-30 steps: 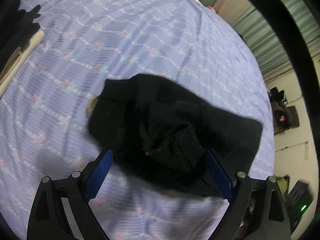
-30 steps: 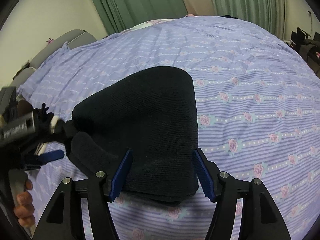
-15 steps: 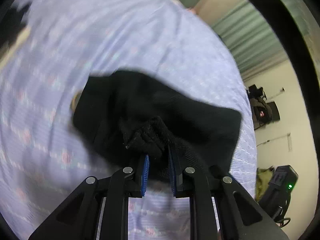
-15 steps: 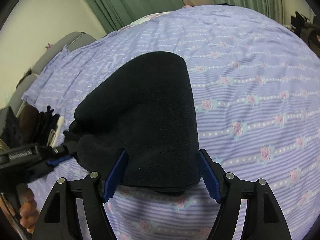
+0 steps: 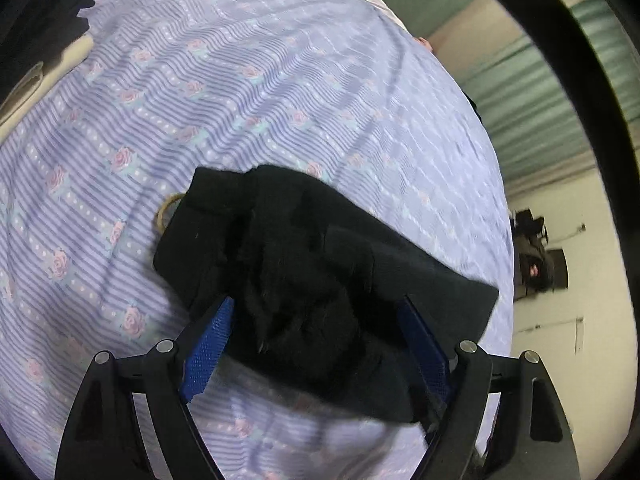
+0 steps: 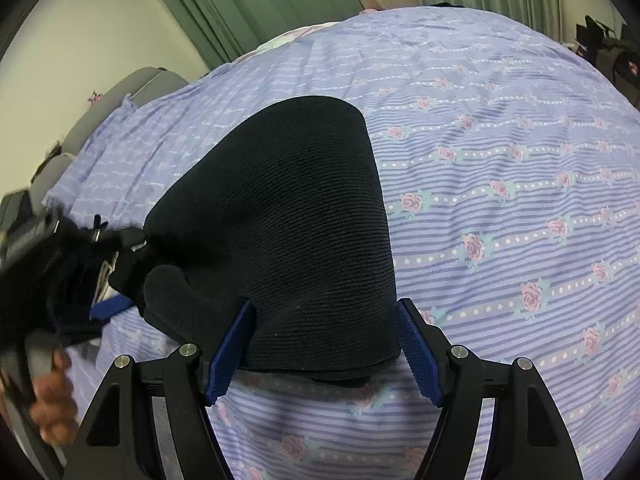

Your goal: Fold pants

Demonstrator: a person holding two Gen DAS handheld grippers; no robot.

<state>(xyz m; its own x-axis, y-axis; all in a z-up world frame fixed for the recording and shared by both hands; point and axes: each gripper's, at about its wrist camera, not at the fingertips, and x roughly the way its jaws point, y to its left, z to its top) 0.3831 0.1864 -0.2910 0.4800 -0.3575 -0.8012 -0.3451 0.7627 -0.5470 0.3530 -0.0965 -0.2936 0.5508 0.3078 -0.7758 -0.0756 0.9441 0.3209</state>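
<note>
We see the lilac rose-striped bedspread [image 6: 500, 152] filling both views, green curtains [image 6: 248, 12] behind it. On it lie the black pants [image 6: 288, 216], folded into a thick bundle. Our right gripper [image 6: 324, 344] straddles the bundle's near edge, jaws apart, pads not visibly pressing. Our left gripper [image 5: 320, 344] has just been opening; its jaws stand wide around a rumpled fold without clamping it. Dark clothes [image 5: 60, 8] lie at the bed's edge. A pale ring [image 5: 168, 212] peeks from under the pants.
</note>
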